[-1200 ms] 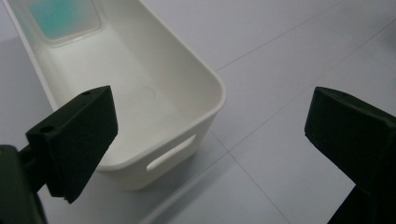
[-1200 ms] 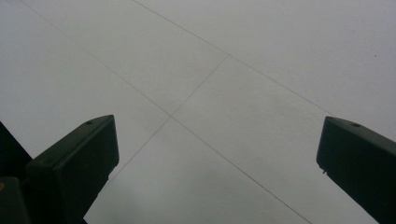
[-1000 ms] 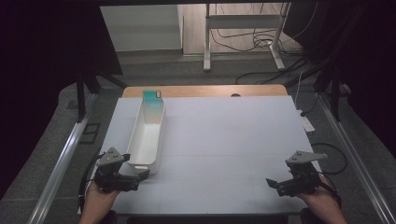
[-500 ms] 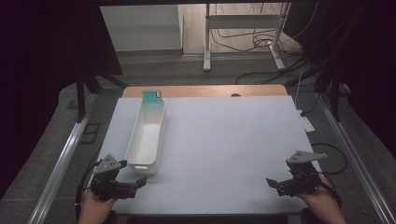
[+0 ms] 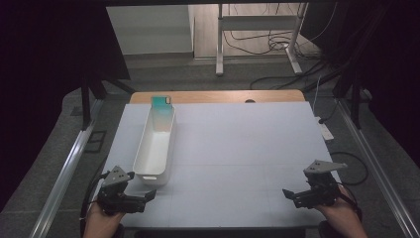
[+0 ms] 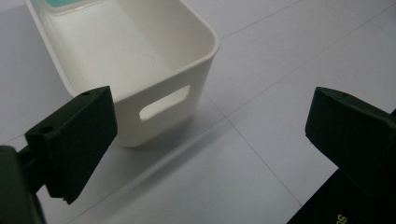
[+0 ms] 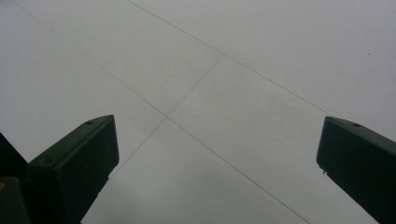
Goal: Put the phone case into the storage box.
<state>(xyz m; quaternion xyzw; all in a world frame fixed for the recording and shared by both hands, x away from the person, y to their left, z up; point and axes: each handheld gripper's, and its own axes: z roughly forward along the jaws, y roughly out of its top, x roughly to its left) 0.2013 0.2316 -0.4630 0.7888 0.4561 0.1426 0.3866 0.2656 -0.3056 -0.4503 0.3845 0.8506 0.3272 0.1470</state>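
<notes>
Underneath both tongs spreads the white worktop [image 5: 237,148]. Just ahead of the left tongs [image 5: 148,195], not touching, stands the long white bin [image 5: 156,144], a teal-lidded box [image 5: 161,101] at its far end. Well apart, the right tongs [image 5: 287,194] gape empty, as do the left.

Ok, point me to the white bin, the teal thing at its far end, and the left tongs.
White bin [image 6: 164,101], left gripper view, on its near end wall by the handle slot.
Teal object [image 5: 161,101], high view, on its top face.
Left tongs [image 5: 148,195], high view, midway between the tips.
</notes>
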